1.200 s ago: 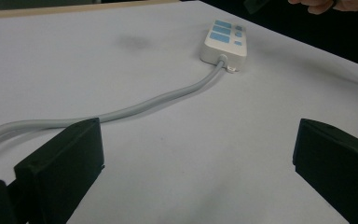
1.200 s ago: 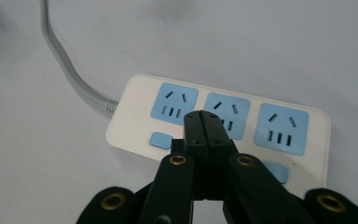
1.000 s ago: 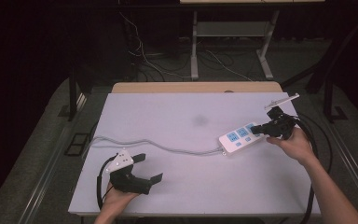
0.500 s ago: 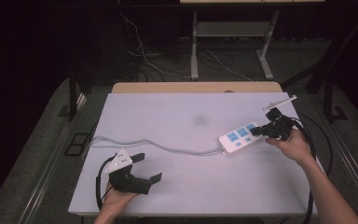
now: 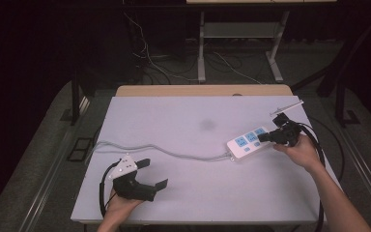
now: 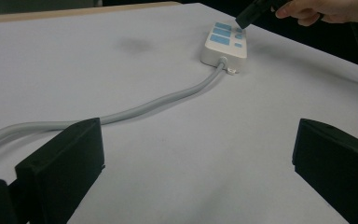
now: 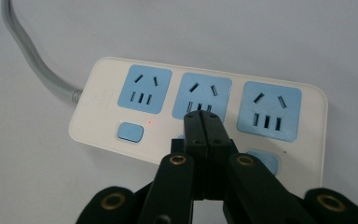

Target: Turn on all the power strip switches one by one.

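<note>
1. Left gripper: near-left of the white table, resting on the surface in the person's left hand. Jaws stand wide apart, nothing between them; in the left gripper view bare tabletop lies between the two black jaws.
2. Grey cable: runs from the table's left edge, passing just beyond the left gripper, rightward across the middle of the table to the strip's left end.
3. Power strip: white, lying flat at the right of the table, roughly mid-depth, angled with its right end farther away. Three light-blue socket faces in a row; below them light-blue switch buttons. A small red indicator light glows beside the leftmost button.
4. Markings: a faint embossed logo sits at the cable end of the strip; too faint to read.
5. Right gripper: held in the right hand at the right edge, jaws closed tight against each other, gripping nothing. Tips rest over the strip just below the middle socket, covering the middle button; contact cannot be confirmed.
</note>
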The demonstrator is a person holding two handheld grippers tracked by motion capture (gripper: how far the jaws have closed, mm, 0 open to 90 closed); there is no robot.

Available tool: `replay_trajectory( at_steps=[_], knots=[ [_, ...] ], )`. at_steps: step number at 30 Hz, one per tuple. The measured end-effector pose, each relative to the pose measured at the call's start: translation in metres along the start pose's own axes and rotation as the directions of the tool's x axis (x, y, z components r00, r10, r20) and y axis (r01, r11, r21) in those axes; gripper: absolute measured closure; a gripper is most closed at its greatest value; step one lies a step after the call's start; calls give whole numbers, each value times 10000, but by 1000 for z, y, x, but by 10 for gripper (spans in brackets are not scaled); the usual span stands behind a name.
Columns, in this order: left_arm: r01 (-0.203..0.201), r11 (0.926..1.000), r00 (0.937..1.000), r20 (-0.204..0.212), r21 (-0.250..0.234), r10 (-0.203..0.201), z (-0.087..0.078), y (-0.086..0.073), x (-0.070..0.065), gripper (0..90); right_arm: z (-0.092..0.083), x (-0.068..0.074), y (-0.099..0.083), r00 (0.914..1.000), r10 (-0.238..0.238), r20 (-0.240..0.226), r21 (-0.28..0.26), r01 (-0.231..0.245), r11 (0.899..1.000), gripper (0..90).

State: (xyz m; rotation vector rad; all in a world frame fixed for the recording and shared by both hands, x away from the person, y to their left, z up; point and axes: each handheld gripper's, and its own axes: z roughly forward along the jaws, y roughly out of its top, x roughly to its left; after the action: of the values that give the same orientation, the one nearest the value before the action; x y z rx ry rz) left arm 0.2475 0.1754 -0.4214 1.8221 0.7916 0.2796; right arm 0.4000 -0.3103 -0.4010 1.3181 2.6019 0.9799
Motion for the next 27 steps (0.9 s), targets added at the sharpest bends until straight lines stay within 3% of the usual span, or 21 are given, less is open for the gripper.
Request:
replay_trajectory(
  at_steps=[27],
  knots=[
    [-19,10000,10000,-7,40,19,-1,0,-1,8,12,4,-1,9997,-242,-76,336,245,9991,900]
  ],
)
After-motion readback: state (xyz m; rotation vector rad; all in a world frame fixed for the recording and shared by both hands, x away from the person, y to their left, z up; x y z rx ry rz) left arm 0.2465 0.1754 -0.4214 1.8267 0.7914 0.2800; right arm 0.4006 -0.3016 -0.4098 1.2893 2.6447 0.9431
